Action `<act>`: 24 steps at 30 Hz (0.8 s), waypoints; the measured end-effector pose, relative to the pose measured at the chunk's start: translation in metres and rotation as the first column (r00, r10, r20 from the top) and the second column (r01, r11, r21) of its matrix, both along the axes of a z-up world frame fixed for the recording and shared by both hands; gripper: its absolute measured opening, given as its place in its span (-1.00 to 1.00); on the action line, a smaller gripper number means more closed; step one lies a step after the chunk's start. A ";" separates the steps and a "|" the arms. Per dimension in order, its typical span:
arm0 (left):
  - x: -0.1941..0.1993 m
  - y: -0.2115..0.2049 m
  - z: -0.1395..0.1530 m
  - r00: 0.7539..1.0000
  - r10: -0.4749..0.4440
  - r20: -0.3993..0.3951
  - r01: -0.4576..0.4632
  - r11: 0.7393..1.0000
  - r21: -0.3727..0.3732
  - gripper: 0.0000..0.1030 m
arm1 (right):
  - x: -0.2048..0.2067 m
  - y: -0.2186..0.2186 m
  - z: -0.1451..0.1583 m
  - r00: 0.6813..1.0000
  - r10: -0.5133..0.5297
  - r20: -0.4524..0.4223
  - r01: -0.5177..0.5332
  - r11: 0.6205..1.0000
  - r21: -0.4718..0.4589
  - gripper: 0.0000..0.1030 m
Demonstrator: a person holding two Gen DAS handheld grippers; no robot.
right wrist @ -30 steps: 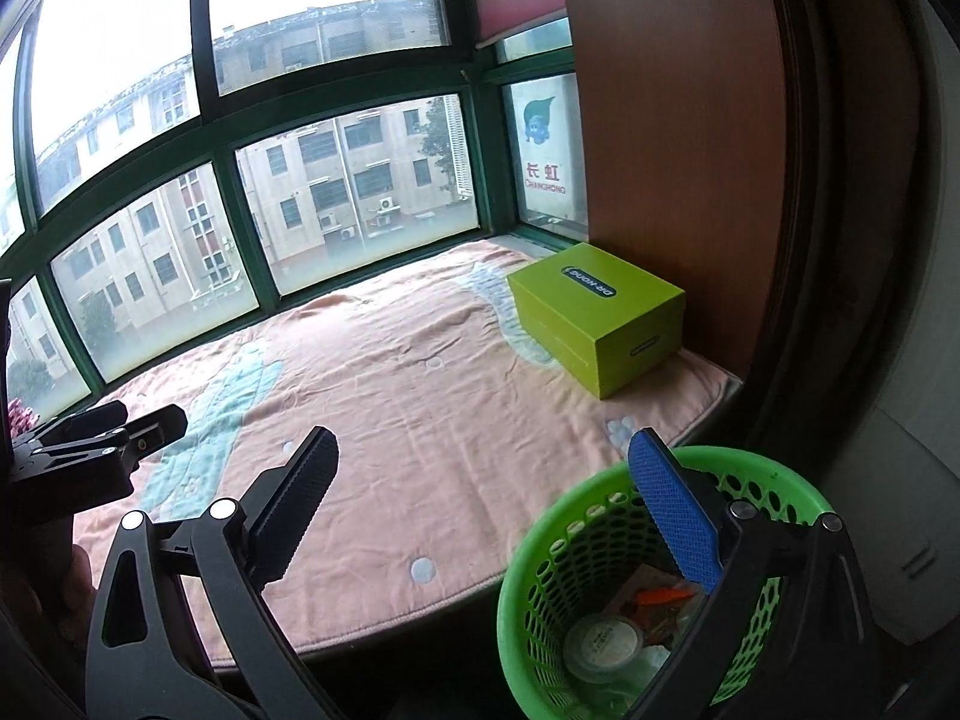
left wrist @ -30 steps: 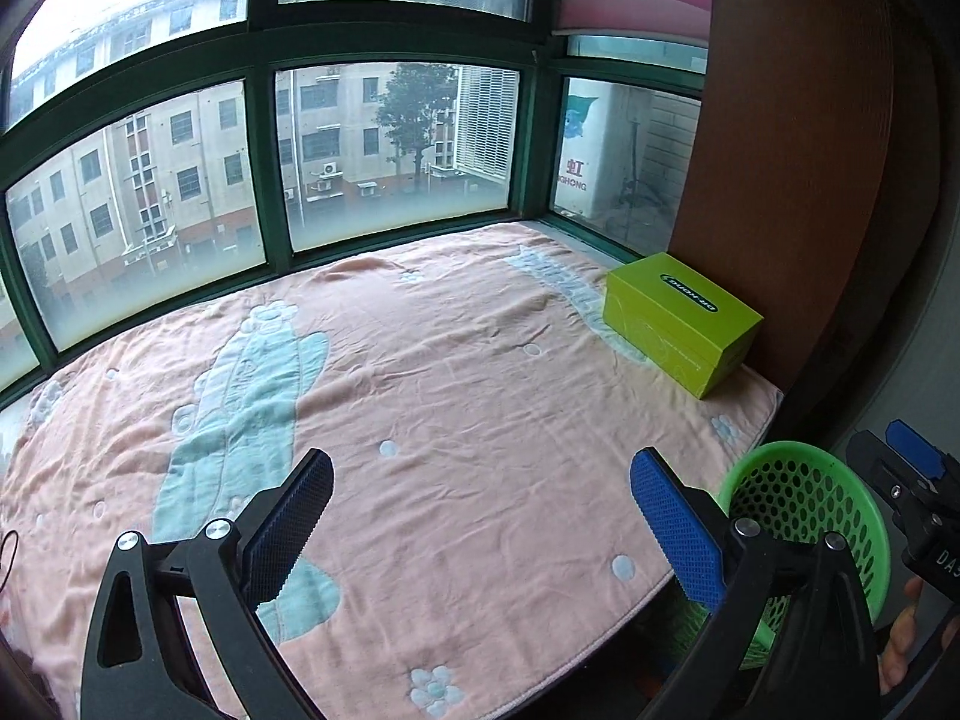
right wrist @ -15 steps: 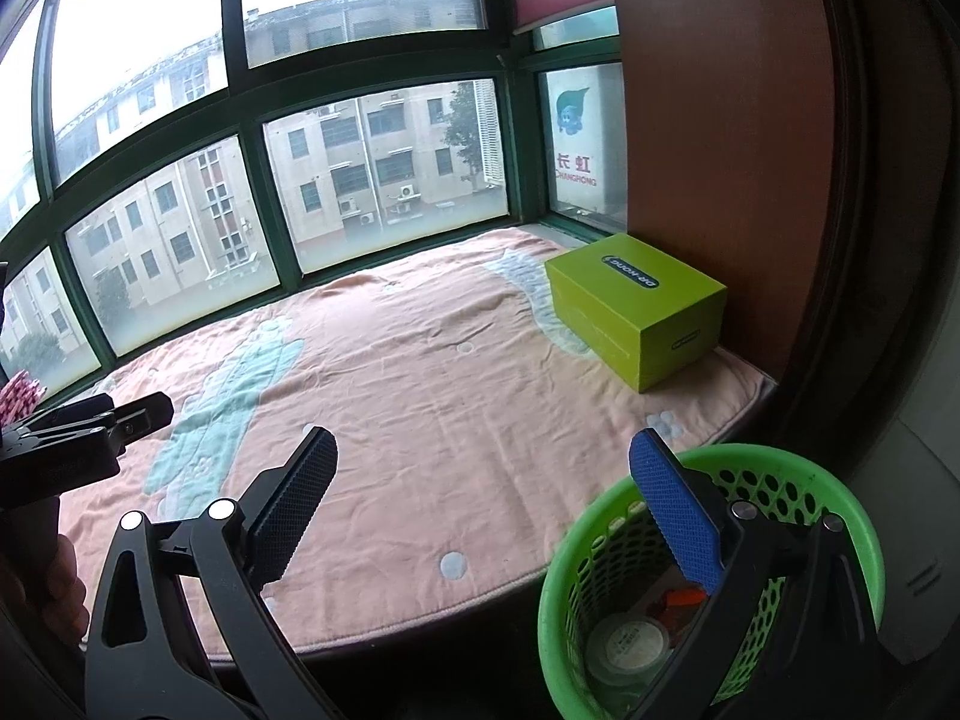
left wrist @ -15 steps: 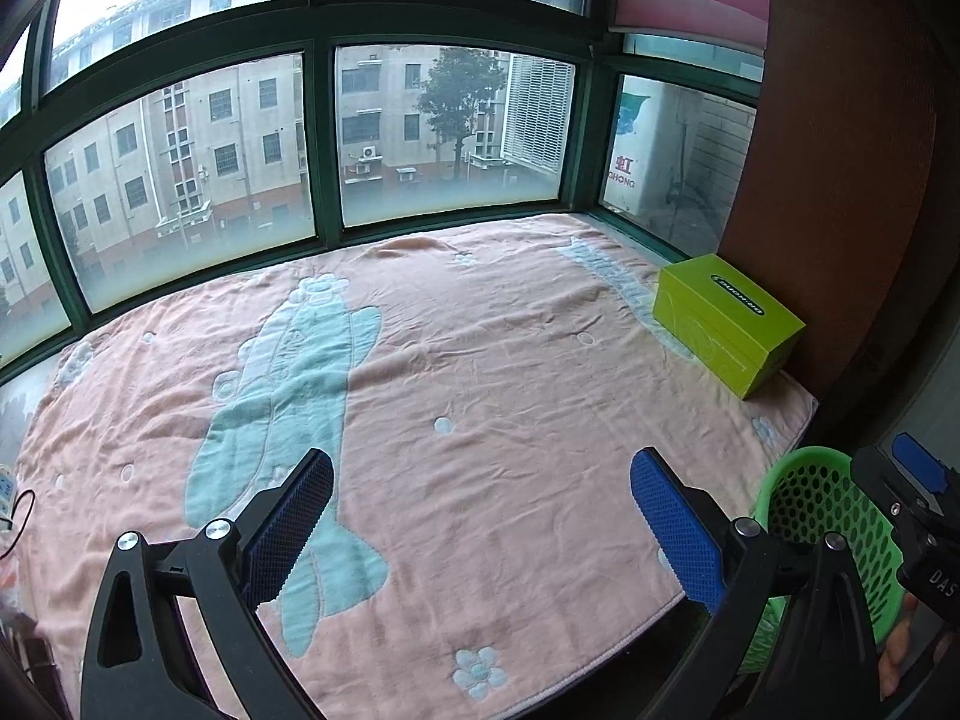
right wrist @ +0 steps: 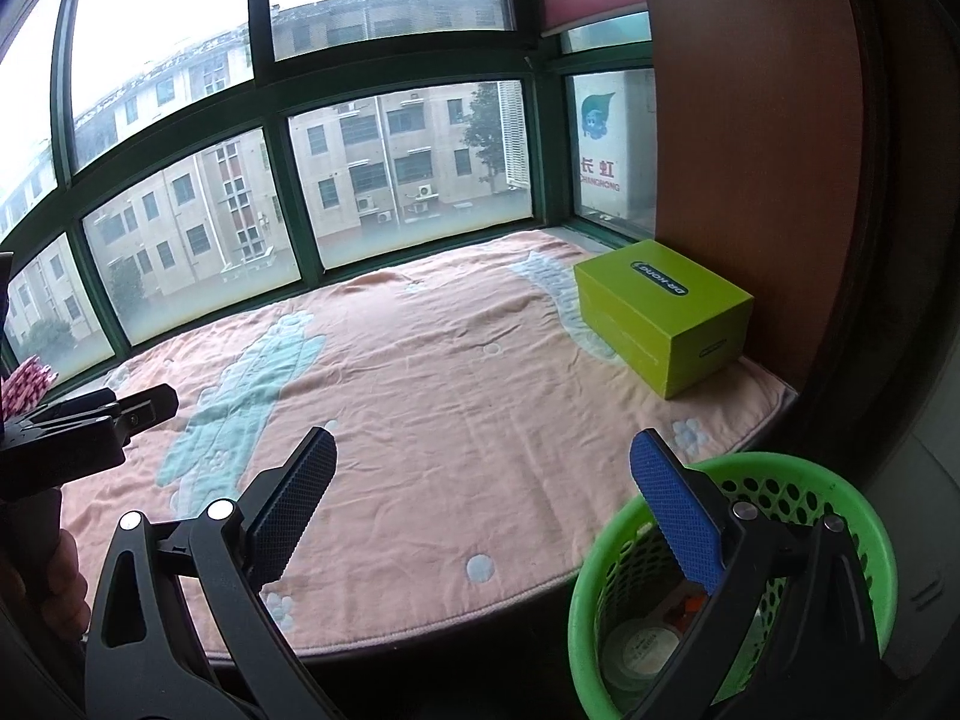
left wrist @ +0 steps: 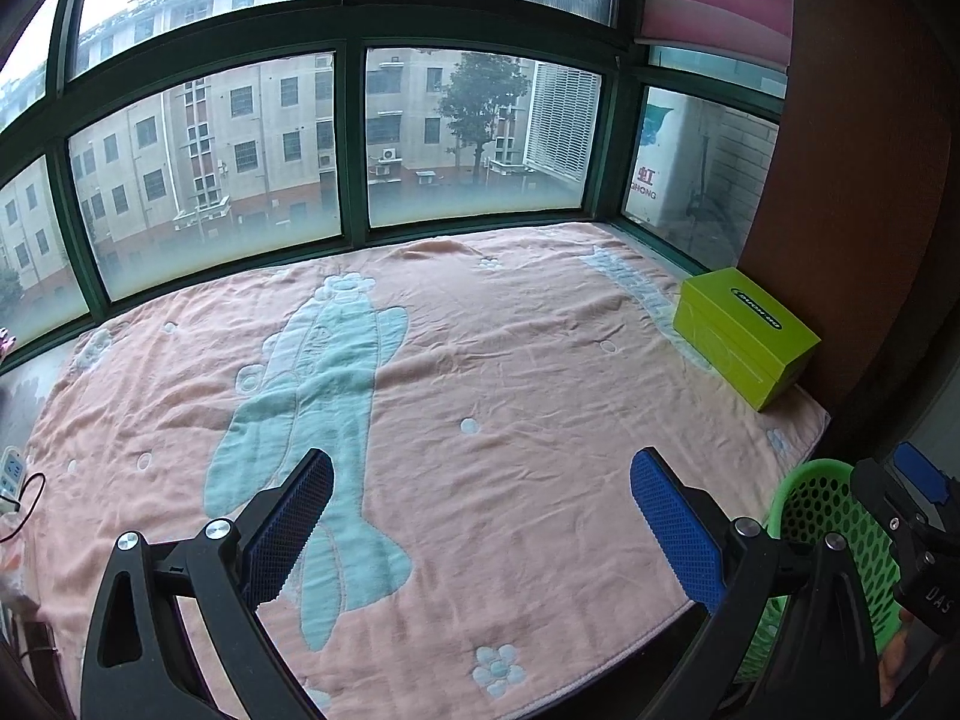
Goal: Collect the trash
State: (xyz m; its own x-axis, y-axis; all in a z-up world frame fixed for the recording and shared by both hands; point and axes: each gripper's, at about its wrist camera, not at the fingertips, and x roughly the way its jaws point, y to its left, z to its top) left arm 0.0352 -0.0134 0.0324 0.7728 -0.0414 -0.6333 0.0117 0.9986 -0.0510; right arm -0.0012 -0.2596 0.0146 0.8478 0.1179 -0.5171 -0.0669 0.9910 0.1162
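A green mesh basket [right wrist: 792,480] stands below the bed's front right edge and holds trash: a round white lid [right wrist: 639,648] and an orange scrap [right wrist: 690,603]. It also shows in the left wrist view [left wrist: 822,510]. My right gripper [right wrist: 480,474] is open and empty, its right finger over the basket's rim. My left gripper [left wrist: 480,498] is open and empty above the pink blanket [left wrist: 510,390]. No loose trash shows on the blanket.
A lime green box [right wrist: 660,312] sits at the blanket's right end against a brown panel [right wrist: 750,150]. Green-framed windows [left wrist: 354,138] line the far side. A white power strip [left wrist: 12,474] lies at the left edge.
Both grippers have pulled back and swung left; more of the blanket's left side shows, and the basket sits further right in both views. Both stay open.
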 end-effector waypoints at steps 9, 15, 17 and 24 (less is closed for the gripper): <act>-0.002 0.005 -0.001 1.000 0.018 -0.003 -0.018 1.000 -0.005 0.86 | 0.001 0.006 -0.002 1.000 0.014 -0.005 -0.014 1.000 0.000 0.89; -0.003 0.007 -0.001 1.000 0.027 0.000 -0.027 1.000 -0.004 0.86 | 0.002 0.008 -0.003 1.000 0.019 -0.006 -0.019 1.000 0.002 0.89; -0.003 0.007 -0.001 1.000 0.028 0.000 -0.028 1.000 -0.002 0.86 | 0.002 0.008 -0.004 1.000 0.021 -0.008 -0.021 1.000 0.003 0.89; -0.004 0.009 -0.001 0.999 0.034 0.001 -0.034 0.999 0.002 0.86 | 0.003 0.009 -0.005 1.000 0.026 -0.010 -0.025 1.000 0.007 0.89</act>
State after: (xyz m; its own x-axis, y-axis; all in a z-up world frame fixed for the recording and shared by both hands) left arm 0.0314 -0.0048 0.0313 0.7745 -0.0136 -0.6324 -0.0221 0.9986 -0.0486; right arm 0.0016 -0.2505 0.0095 0.8394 0.1429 -0.5244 -0.0909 0.9881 0.1238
